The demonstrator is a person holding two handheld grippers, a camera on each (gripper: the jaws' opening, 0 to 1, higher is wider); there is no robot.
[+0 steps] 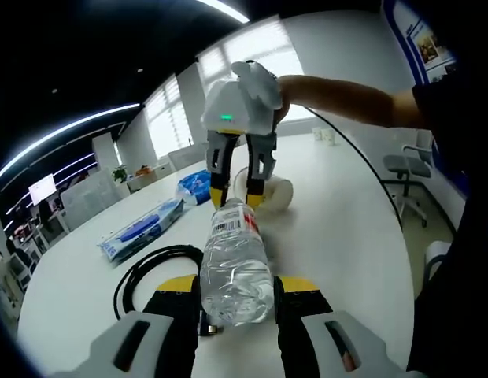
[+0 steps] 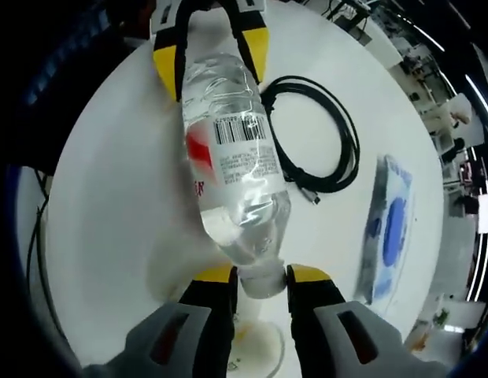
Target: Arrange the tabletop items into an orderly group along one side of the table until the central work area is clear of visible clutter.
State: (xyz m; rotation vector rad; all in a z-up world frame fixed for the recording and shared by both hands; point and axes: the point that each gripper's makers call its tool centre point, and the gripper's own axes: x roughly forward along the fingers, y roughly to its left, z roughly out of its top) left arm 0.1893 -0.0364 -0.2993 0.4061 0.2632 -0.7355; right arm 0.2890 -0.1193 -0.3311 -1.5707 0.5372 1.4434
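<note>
- Bottle (image 1: 234,272) first, since we have it nearest: a clear plastic water bottle held in the air over the white table (image 1: 346,228), lying along the left gripper view with its base toward us.
- Our left gripper (image 1: 238,293) has its yellow-tipped jaws closed against the bottle's lower body, one on each side.
- At the bottle's far end, our right gripper (image 1: 238,197) comes down from above, and the right gripper view shows its jaws (image 2: 261,276) pinching the cap end, closed to a narrow gap around it.
- We judge this to be a two-handed carry, or a handover between grippers, partway through tidying; the bottle is not yet set down at the table's side.
- Next we need one gripper to release only once the other's grip is sure, then carry the bottle to the grouped edge and stand it there.
- The hand (image 1: 264,83) on the right gripper reaches in from the right, forearm stretched across the table, tool pointing steeply down.
- Under the bottle lies a coiled black cable (image 2: 323,134), just beside it in both views.
- Beyond that sits a blue-and-white packet (image 1: 142,230), then a pale round object (image 1: 277,193) behind the right gripper, which we cannot identify.
- Farther off lies a blue bag (image 1: 195,185); all of these are left to gather.
</note>
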